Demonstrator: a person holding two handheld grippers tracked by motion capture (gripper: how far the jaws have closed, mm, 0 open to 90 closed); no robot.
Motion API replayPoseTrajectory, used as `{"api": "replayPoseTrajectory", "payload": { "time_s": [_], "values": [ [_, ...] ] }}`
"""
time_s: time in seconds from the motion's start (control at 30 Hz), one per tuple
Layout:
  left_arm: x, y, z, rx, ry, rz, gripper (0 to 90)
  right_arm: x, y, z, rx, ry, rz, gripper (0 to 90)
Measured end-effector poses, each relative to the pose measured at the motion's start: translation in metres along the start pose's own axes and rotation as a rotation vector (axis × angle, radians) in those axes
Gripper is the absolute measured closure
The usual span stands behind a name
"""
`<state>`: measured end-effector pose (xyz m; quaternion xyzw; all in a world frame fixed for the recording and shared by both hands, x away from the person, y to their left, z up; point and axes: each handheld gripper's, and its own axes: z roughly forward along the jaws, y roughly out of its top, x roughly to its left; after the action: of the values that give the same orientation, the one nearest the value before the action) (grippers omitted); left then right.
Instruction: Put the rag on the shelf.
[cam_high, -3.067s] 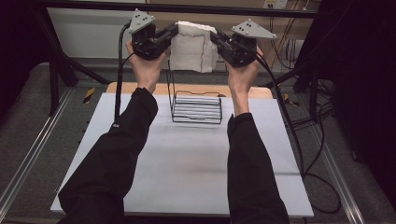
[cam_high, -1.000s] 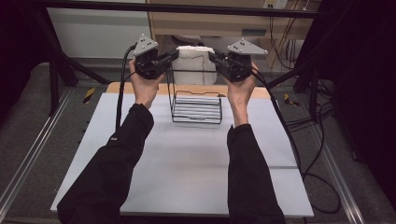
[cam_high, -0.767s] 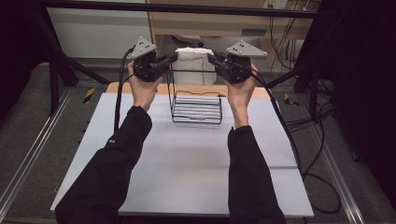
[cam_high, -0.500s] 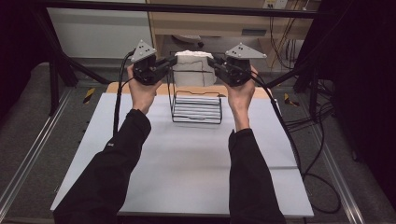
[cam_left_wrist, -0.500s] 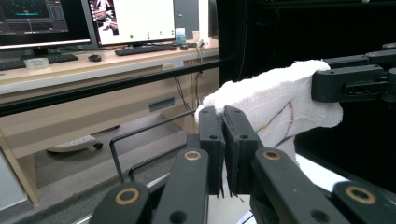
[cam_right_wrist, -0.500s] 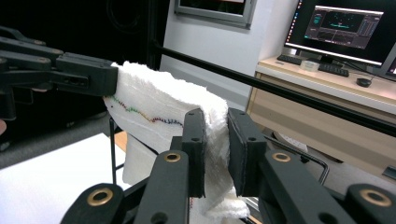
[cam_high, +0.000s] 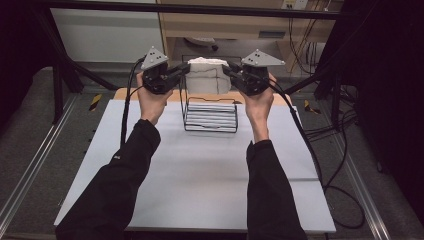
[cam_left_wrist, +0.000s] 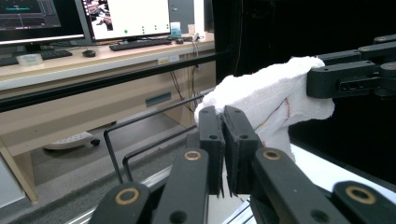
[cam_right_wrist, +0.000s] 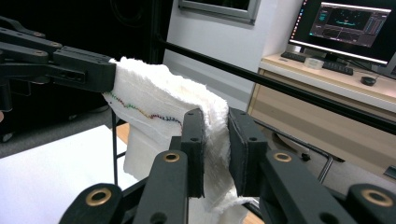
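A white towel with a coloured stitched line hangs stretched between my two grippers above the back of a black wire rack on the white table. My left gripper is shut on the towel's left end. My right gripper is shut on its right end. In the left gripper view the jaws pinch a towel corner, with the right gripper at the far end. In the right gripper view the towel runs from my jaws to the left gripper.
The rack's tall wire loop rises just under the towel. A black frame bar crosses behind the table, with a wooden desk carrying monitors and a keyboard beyond. Cables trail off the table's right side.
Both grippers have come down and slightly closer together with the towel, from well above the rack to just over its top wires.
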<state>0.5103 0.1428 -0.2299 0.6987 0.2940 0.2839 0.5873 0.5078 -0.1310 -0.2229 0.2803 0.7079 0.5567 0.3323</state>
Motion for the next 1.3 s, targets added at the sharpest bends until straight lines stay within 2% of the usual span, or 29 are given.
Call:
{"api": "replayPoseTrajectory", "payload": {
  "time_s": [0.3,0.5,0.63,0.83,1.07,1.3],
  "values": [
    [-0.004,-0.004,-0.005,0.029,-0.009,0.025,86.3,0.002,-0.003,-0.006,0.018,0.028,0.002,73.8],
    [-0.006,-0.007,-0.007,0.049,-0.009,0.021,86.3,0.007,-0.005,-0.011,0.042,0.047,-0.002,73.2],
    [-0.008,-0.009,-0.007,0.065,-0.01,0.03,86.3,0.008,-0.009,-0.013,0.054,0.059,0.017,72.4],
    [-0.011,-0.016,-0.009,0.086,-0.016,0.03,85.7,0.011,-0.015,-0.015,0.07,0.072,0.018,73.5],
    [-0.012,-0.022,-0.012,0.107,-0.016,0.035,85.3,0.014,-0.021,-0.015,0.09,0.076,0.022,70.1],
    [-0.014,-0.024,-0.011,0.119,-0.01,0.051,85.7,0.014,-0.023,-0.017,0.08,0.075,0.029,66.6]
  ]
}}
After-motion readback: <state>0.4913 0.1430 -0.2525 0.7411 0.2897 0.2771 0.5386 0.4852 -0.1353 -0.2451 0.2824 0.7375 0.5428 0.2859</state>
